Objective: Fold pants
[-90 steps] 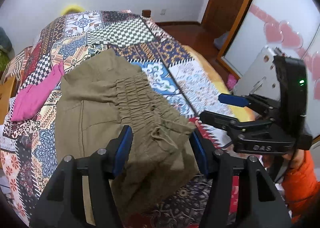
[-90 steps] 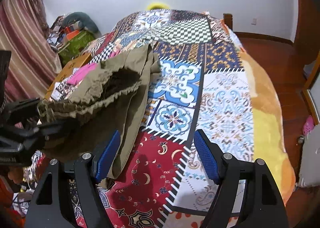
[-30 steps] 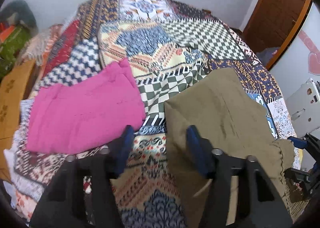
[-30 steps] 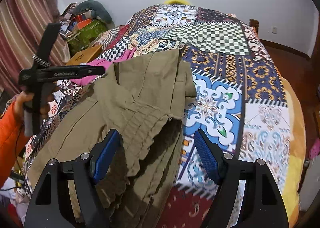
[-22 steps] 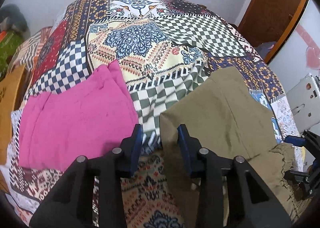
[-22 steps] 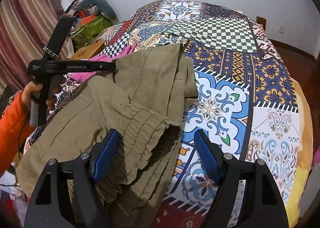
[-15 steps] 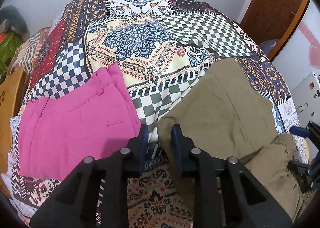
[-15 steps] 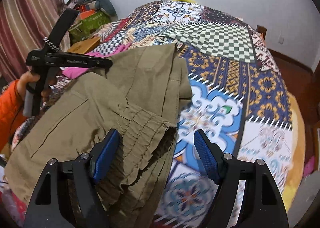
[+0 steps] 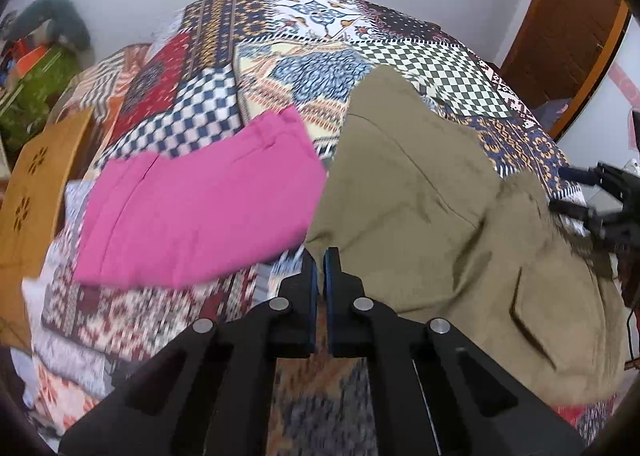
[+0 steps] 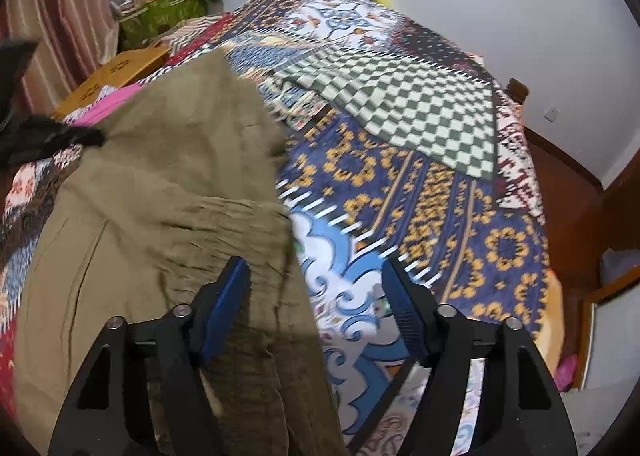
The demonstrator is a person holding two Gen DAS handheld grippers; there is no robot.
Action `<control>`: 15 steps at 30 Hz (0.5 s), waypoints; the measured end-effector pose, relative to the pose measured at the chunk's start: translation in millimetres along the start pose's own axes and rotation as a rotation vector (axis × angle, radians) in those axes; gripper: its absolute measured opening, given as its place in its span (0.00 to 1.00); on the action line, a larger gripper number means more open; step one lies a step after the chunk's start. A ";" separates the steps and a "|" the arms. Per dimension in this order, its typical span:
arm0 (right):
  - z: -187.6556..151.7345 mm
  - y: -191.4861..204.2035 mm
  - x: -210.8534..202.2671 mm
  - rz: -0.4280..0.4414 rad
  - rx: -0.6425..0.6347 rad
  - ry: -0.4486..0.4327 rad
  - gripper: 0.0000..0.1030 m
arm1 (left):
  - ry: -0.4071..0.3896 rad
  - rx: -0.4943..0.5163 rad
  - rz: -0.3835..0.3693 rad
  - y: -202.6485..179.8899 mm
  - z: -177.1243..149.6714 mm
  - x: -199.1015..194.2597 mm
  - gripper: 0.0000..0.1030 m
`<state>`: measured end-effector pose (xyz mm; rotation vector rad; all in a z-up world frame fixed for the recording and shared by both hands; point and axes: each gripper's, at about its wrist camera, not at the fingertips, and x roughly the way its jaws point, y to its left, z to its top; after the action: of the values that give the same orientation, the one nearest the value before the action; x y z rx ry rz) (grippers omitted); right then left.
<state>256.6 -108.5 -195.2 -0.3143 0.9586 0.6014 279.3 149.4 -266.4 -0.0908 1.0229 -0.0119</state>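
- The olive pants [image 9: 432, 216] lay folded on the patchwork bedspread [image 9: 432, 68], just beside a folded pink garment [image 9: 200, 212], long axis running away from both cameras toward the far wall.
- The left gripper [image 9: 320, 268] was closed, its blue pads together just off the pants' near left corner; whether they pinched any cloth could not be told.
- The right gripper [image 10: 316, 296] was angled steeply downward over the gathered waistband [image 10: 224, 224], jaws closing, the cloth's right edge between them but not pressed.
- The right gripper sat nearer the bulk of the fabric.
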 end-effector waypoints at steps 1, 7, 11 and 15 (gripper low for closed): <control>0.0 -1.0 -8.9 0.003 0.013 -0.016 0.61 | 0.001 -0.008 0.001 1.6 -4.5 -3.6 0.03; -10.6 11.0 -55.0 0.020 0.044 -0.092 0.62 | -0.003 -0.081 -0.003 9.0 -43.2 -35.0 0.02; -24.0 19.8 -76.8 0.038 0.062 -0.113 0.62 | -0.009 -0.087 -0.003 6.6 -67.0 -56.1 0.02; -41.1 32.1 -92.2 0.062 0.090 -0.126 0.62 | -0.014 -0.113 -0.015 5.2 -89.3 -78.1 0.02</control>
<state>170.0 -134.9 -140.2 -0.1646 0.8734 0.6257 162.3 152.4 -246.5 -0.2013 1.0083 0.0331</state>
